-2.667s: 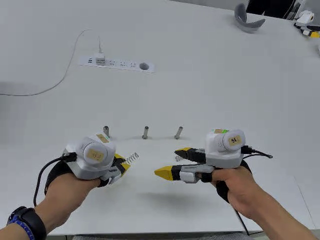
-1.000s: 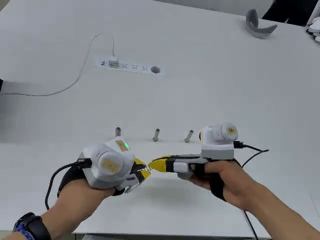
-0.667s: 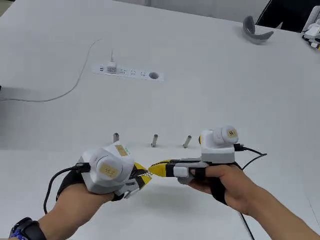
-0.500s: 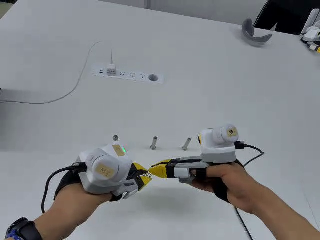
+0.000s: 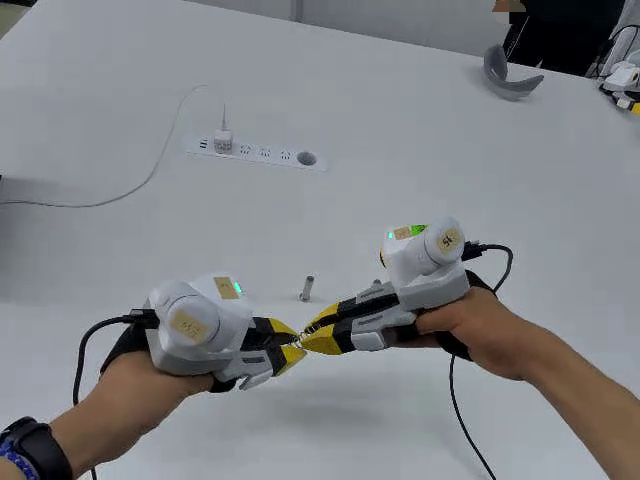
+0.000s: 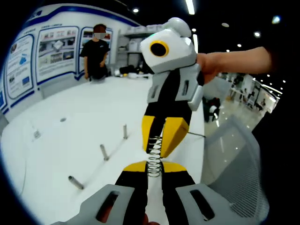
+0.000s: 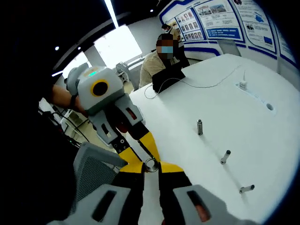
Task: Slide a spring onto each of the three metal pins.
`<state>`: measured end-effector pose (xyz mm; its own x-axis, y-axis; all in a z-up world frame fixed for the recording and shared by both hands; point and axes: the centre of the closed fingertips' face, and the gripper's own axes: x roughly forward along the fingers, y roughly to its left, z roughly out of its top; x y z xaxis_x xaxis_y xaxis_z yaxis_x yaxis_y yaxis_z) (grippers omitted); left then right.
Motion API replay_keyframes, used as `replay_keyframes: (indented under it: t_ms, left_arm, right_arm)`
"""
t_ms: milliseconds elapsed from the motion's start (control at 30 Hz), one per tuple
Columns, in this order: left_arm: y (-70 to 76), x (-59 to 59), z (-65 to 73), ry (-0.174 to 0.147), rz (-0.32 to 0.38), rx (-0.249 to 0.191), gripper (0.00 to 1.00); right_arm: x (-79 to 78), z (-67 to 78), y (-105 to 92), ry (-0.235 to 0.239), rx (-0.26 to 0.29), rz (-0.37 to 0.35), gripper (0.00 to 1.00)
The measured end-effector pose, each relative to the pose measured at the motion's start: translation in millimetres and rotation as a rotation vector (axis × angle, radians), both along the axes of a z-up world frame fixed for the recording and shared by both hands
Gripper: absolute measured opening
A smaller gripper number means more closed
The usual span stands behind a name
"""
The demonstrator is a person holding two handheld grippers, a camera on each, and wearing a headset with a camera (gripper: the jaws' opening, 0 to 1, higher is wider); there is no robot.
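A small steel spring (image 5: 300,340) hangs above the white table (image 5: 420,150), stretched between the two yellow-tipped grippers. My left gripper (image 5: 289,351) is shut on its near end (image 6: 154,152). My right gripper (image 5: 313,338) faces it tip to tip, shut on the other end, which shows as a ring (image 7: 150,163) between my jaws. Behind the grippers stands a short metal pin (image 5: 307,289). The right gripper view shows three pins in a row: the far pin (image 7: 200,127) looks ribbed, as if coiled, while the middle pin (image 7: 226,156) and near pin (image 7: 247,189) are bare.
A white power strip (image 5: 255,153) with a trailing cable (image 5: 150,175) lies at the back left. A grey curved object (image 5: 510,75) sits far right. A person (image 6: 96,51) stands beyond the table, and another person (image 7: 164,61) sits at its far side.
My right gripper, open and apart 2.7 s ago, has come in from the right and shut on the spring's free end. Both grippers now sit a little higher, tips together.
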<state>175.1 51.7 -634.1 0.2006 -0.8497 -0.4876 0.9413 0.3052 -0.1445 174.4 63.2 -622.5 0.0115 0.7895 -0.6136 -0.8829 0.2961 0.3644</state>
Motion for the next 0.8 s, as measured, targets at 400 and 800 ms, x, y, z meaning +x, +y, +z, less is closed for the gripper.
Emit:
replay_keyframes:
  t_ms: [400, 800]
  left_arm:
    - [-3.6, -6.2, 7.9, 0.008, -0.054, -0.031, 0.09]
    - [-3.7, -17.1, 5.3, -0.006, -0.125, -0.023, 0.1]
  right_arm:
    - [-7.6, 4.3, 2.4, -0.093, -0.065, 0.177, 0.14]
    - [-19.3, 2.1, 4.7, -0.076, -0.08, 0.25, 0.12]
